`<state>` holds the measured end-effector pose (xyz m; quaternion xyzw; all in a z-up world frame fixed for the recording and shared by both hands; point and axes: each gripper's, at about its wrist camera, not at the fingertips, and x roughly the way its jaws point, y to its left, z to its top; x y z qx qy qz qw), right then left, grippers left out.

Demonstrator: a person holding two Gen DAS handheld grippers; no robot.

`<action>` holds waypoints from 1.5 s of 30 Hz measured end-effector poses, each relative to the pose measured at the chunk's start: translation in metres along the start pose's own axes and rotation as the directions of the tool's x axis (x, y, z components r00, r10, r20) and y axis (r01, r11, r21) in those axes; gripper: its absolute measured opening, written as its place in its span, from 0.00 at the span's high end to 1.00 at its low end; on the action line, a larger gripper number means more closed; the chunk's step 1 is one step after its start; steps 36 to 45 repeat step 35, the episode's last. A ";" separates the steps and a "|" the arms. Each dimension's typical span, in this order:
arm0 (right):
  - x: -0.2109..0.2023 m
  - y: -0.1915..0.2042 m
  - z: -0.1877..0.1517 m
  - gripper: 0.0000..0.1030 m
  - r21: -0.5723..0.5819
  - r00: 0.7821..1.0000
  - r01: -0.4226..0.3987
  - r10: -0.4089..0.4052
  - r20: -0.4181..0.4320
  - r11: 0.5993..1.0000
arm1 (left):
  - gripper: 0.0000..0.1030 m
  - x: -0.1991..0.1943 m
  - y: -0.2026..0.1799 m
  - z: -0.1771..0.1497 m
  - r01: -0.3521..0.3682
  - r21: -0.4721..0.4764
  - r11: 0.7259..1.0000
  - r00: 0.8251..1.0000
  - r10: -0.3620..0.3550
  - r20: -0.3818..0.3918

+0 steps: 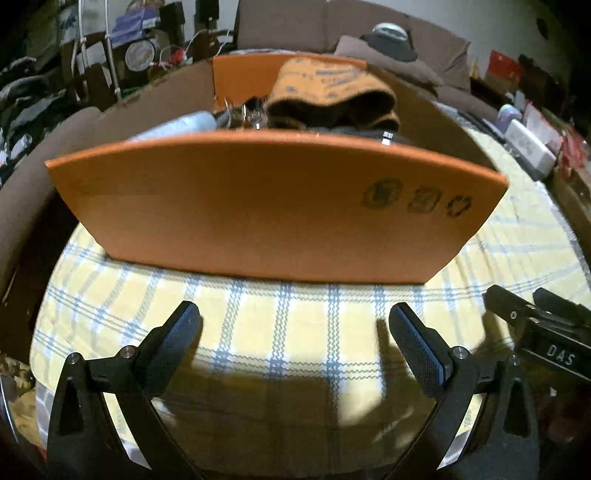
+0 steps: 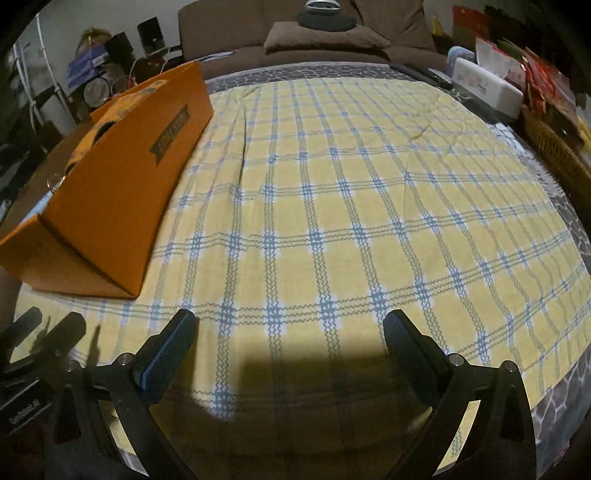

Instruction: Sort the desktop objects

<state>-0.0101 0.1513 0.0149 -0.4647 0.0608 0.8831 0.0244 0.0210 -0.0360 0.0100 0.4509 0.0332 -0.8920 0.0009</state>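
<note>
An open orange cardboard box (image 1: 273,206) stands on the yellow and blue checked cloth (image 1: 280,325), straight ahead of my left gripper (image 1: 293,321). Inside it I see an orange and black knitted item (image 1: 332,92), a pale tube (image 1: 184,123) and some small metal bits (image 1: 247,112). My left gripper is open and empty, a short way from the box's near wall. My right gripper (image 2: 290,328) is open and empty over the bare cloth (image 2: 351,192). The box (image 2: 110,192) shows at the left of the right wrist view. The right gripper also shows in the left wrist view (image 1: 532,314).
A brown sofa with a cushion (image 2: 325,35) stands behind the table. A white box (image 2: 487,86) and red packets (image 2: 535,77) sit at the far right edge, by a wicker basket (image 2: 557,151). Cluttered shelves (image 1: 92,59) are at the left.
</note>
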 end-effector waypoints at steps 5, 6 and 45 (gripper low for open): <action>0.006 0.008 -0.005 0.00 -0.064 0.999 0.049 -0.047 0.024 0.997 | 0.00 0.008 -0.004 -0.009 -0.030 -0.002 1.000 1.000 0.030 0.005; 0.006 0.009 -0.006 0.00 -0.074 0.998 0.055 -0.053 0.030 0.996 | 0.00 0.008 -0.006 -0.009 -0.037 0.004 0.999 0.999 0.037 0.004; 0.007 0.009 -0.008 0.00 -0.076 0.997 0.061 -0.058 0.041 0.995 | 0.00 0.009 -0.003 -0.010 -0.041 0.008 0.999 0.999 0.041 -0.001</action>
